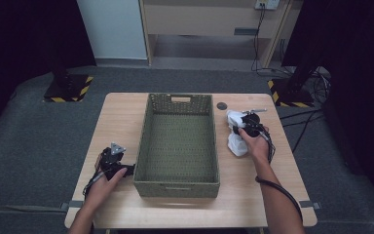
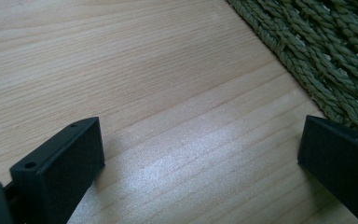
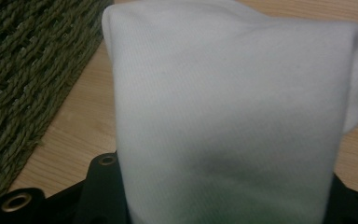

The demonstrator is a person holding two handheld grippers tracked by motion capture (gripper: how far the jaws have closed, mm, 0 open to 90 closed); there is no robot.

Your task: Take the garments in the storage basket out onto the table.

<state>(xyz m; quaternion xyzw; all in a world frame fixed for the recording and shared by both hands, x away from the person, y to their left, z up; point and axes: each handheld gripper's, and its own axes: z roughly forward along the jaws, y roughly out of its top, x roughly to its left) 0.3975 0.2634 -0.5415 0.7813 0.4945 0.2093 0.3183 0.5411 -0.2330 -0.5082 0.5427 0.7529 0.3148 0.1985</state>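
A white cloth [image 1: 235, 144] lies bunched on the wooden table [image 1: 121, 117], just right of a green woven basket [image 1: 177, 183]. My right gripper [image 1: 250, 124] sits over the cloth, shut on it. In the right gripper view the white cloth [image 3: 233, 107] rises from between the jaws and hides their tips, with the basket wall [image 3: 23, 70] to the left. My left gripper [image 1: 126, 169] rests low at the basket's left front corner. Its jaws stand wide apart and open [image 2: 200, 149] over bare wood, nothing between them, with the basket weave [image 2: 317, 51] close to the right jaw.
The basket is empty inside. A small dark round disc [image 1: 221, 106] lies on the table behind the cloth. Two black stands with yellow-striped bases [image 1: 68, 87] [image 1: 292, 92] are on the floor beyond the table, with cables at the right one.
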